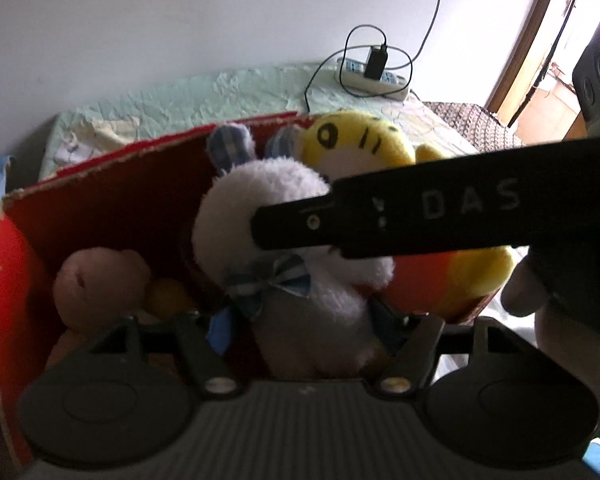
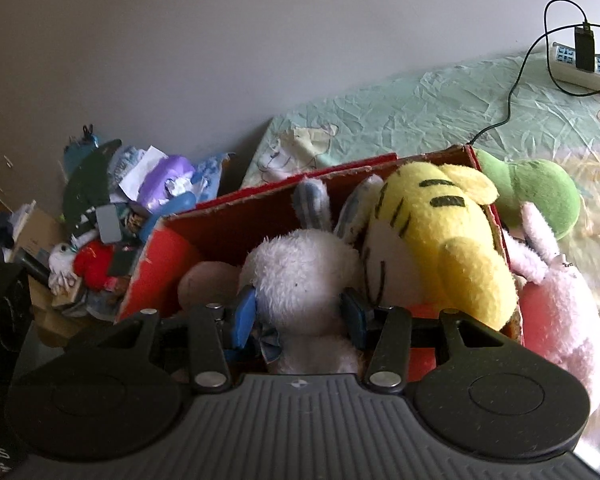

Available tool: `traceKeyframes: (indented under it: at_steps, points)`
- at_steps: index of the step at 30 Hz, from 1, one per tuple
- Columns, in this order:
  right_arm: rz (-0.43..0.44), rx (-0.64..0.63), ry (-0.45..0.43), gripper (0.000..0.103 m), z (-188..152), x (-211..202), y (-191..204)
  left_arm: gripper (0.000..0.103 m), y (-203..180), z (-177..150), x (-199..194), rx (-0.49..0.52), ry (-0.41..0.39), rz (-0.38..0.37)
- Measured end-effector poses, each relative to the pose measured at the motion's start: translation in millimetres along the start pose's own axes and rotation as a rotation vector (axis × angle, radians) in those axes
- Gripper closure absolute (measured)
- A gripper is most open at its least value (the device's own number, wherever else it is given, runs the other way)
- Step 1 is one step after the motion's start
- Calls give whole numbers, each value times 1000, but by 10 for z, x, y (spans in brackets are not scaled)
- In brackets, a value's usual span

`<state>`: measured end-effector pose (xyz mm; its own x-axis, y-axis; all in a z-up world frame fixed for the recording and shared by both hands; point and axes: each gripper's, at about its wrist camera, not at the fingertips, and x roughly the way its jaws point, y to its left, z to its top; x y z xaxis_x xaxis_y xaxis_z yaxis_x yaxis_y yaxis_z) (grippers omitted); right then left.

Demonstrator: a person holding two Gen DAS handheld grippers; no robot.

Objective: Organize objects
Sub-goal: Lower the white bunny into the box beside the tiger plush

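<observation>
Nearest us is the right claw (image 2: 300, 316), its blue pads pinching the white plush rabbit (image 2: 300, 276) on either flank just under the head. We have the rabbit inside the red cardboard box (image 2: 236, 216), standing on the bed (image 2: 420, 120), upright with its blue-checked ears toward the box's far wall; its long axis runs from the ears down through the bow to a body we cannot see the bottom of.

From the left wrist, the left claw (image 1: 300, 316) stands spread about the rabbit's lower body; its pads flank the plush, and we see no squeeze there. The right claw's black finger (image 1: 300, 224) crosses the rabbit's face in that view.

We judge the rabbit to be light, soft and very compressible: it will sag and fold rather than slip, and nothing about it is fragile. The firmest hold seems to be across the neck or upper torso, where the stuffing narrows; the ears would only stretch.

Packed tight on its right is the yellow striped tiger (image 2: 440, 240), and a brown plush (image 1: 100, 284) lies low on the left. A green plush (image 2: 540, 192) and a pink plush (image 2: 560, 312) sit outside the box.
</observation>
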<state>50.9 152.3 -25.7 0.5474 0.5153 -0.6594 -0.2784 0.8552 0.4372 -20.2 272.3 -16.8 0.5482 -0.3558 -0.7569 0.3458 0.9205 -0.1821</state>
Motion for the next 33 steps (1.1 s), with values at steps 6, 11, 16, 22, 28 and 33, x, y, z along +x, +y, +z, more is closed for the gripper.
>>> traceKeyframes:
  at_steps: [6,11,16,22,28,33]
  points:
    - [-11,-6,-5,49,-14,-4,6,28,-3,1,127,5,34,-3]
    - [5,42,-27,49,-13,-58,-45,28,-5,14,139,2,40,-12]
    - [29,101,-80,49,-15,-157,-117,27,-19,21,146,-3,47,-14]
    - [122,152,-137,55,-10,-232,-156,24,25,-1,111,-27,56,-8]
    - [140,157,-107,63,-46,-144,-127,23,115,-49,42,-57,57,10]
    - [105,158,-76,63,-78,-73,-151,23,103,-58,51,-59,58,14]
